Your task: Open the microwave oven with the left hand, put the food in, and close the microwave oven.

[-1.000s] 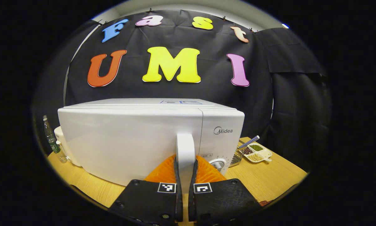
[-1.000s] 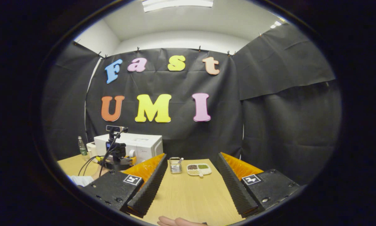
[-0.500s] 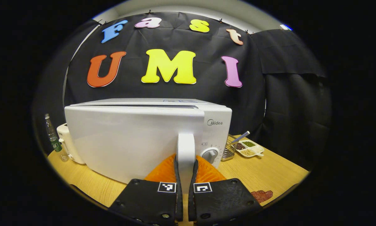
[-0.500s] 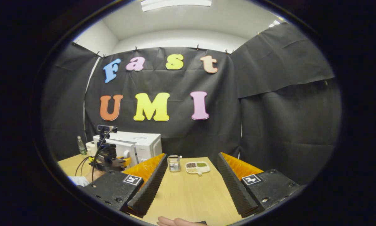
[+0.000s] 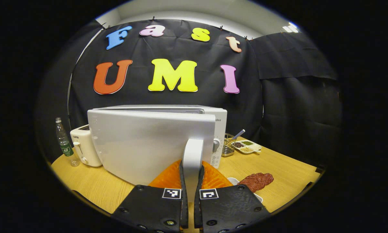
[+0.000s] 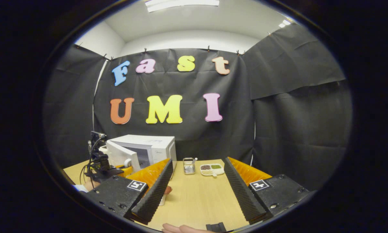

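1. The left tongs (image 5: 191,168) are clamped on the white door handle (image 5: 192,152) of the microwave (image 5: 213,116), both fingers pressing its sides.
2. The door (image 5: 148,142) stands partly swung out from the oven body.
3. The food (image 5: 256,181), a reddish piece on a white plate (image 5: 233,180), lies on the bench (image 5: 278,168) just right of the left tongs.
4. The right tongs (image 6: 197,191) hang wide open above the bench, holding nothing.
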